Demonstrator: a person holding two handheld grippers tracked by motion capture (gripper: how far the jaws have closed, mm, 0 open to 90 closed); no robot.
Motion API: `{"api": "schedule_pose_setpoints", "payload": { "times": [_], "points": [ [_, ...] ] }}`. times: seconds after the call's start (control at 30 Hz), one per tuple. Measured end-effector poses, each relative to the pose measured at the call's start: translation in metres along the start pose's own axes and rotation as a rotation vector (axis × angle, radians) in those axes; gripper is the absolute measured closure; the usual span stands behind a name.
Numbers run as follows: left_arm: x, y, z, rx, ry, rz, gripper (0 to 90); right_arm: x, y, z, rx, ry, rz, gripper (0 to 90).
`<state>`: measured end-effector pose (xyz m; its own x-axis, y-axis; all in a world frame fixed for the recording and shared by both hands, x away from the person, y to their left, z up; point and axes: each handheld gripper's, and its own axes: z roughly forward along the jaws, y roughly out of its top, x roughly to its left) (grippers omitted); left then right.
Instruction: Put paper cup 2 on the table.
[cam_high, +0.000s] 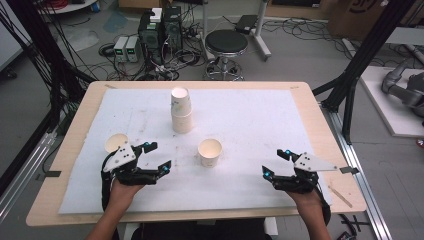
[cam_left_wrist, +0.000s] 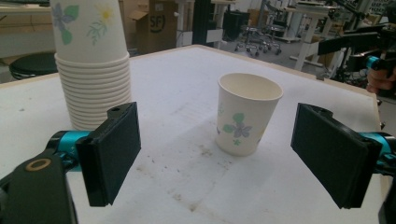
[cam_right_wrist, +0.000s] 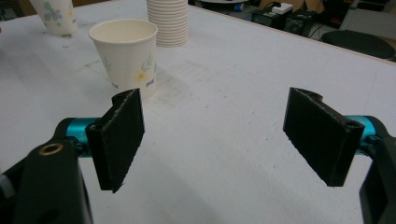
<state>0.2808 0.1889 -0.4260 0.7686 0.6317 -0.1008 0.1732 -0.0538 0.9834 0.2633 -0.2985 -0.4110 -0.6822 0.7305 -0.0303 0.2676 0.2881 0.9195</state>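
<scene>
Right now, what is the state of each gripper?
Left gripper: open, holding nothing.
Right gripper: open, holding nothing.

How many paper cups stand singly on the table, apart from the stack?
2. One single cup stands upright mid-table, nearer than the stack of cups; the other cup stands at the left, partly hidden behind the left gripper.

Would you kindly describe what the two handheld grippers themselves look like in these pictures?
Both are black handheld units. The left gripper and the right gripper each carry a pale grey three-cornered plate on top and teal accents near the jaw tips. Up close, the jaws are flat, rectangular black pads with a rough foam-like face, mounted on teal metal pivots, with a brass-coloured ring in the black body. The forearms appear bare.
</scene>
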Motion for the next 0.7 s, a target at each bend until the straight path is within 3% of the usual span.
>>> {"api": "schedule_pose_setpoints", "payload": {
  "times": [0.3,0.7],
  "points": [
    [0.0042,-0.0031,-0.0046,0.002,0.021,-0.006,16.4,-0.0016,0.0,0.005,0.005,0.002,0.012,21.1],
    [0.0029,-0.0044,-0.0022,0.012,0.016,0.001,17.1,-0.0021,-0.0009,0.0049,0.003,0.007,0.016,21.1]
  ]
}}
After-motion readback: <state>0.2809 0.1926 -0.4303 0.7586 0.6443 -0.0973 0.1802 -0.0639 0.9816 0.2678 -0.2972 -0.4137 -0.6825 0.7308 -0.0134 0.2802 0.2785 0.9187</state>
